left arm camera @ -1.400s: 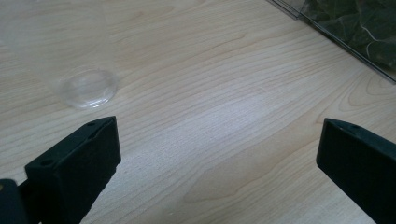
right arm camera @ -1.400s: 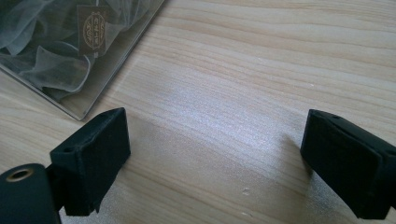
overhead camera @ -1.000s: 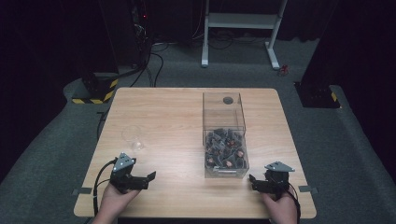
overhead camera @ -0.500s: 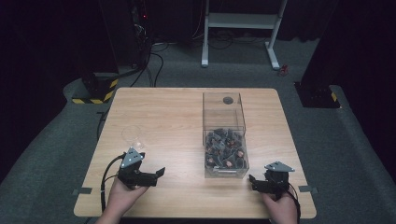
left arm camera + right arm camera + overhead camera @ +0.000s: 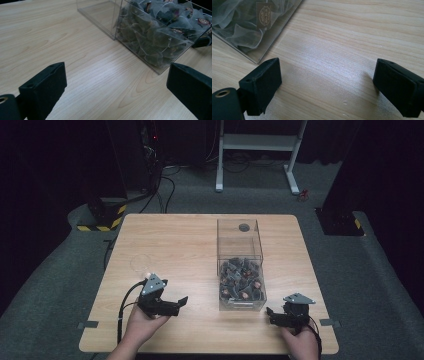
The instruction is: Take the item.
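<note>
My left gripper (image 5: 172, 304) sits low over the near part of the desk (image 5: 175, 245), its fingers (image 5: 45, 87) spread wide and holding nothing, pointing across toward the box (image 5: 241, 270). My right gripper (image 5: 274, 315) rests near the desk's front right corner, its fingers (image 5: 262, 82) also wide and empty, just beside the box's near corner. The clear box stands a little right of the middle, running away from me; the tea bags (image 5: 242, 282) are heaped in its near half, while the far half looks bare except for a small dark round thing (image 5: 244, 227) at the back. In the left gripper view the bags (image 5: 155, 35) press against the near wall, a tangle of mesh, strings and tags. Past my left gripper, a glass (image 5: 141, 265) stands on the desk, so clear I can hardly make it out. The risks, as I judge them: going in over the wall, I could knock the light box and slide it; closing on the heap, I could snag strings and lift several bags at once; and swinging my left gripper forward, I could clip the glass and tip it.
</note>
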